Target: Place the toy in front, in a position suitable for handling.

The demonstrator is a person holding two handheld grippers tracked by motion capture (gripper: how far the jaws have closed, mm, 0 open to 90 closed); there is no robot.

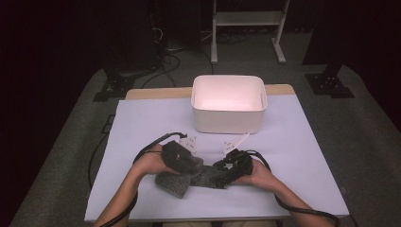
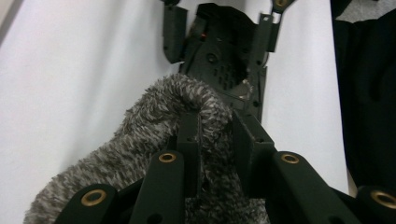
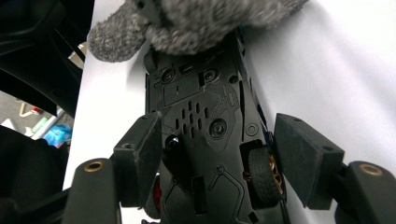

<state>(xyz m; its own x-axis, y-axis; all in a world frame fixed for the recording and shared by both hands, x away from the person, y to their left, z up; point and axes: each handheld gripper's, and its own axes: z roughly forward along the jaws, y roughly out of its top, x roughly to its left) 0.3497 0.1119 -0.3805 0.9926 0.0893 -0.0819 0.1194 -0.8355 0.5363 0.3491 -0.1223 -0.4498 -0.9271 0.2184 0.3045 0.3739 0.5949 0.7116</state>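
A black toy car (image 1: 209,178) lies upside down on the pale table cover (image 1: 142,123), between my two hands. A grey fuzzy cloth (image 1: 172,184) rests over its left end. My left gripper (image 2: 215,123) is shut on a fold of the cloth (image 2: 154,121), with the car's underside (image 2: 224,60) just beyond it. My right gripper (image 3: 219,149) straddles the rear of the car (image 3: 205,112), one pad on each side by the wheels. A narrow gap still shows at the right pad (image 3: 303,158). The cloth (image 3: 196,23) covers the car's far end.
A white plastic bin (image 1: 227,120) stands at the back middle of the table, with nothing visible inside. Two small white tags (image 1: 189,142) stick up from the grippers. Cables trail off both hands toward the table's front corners.
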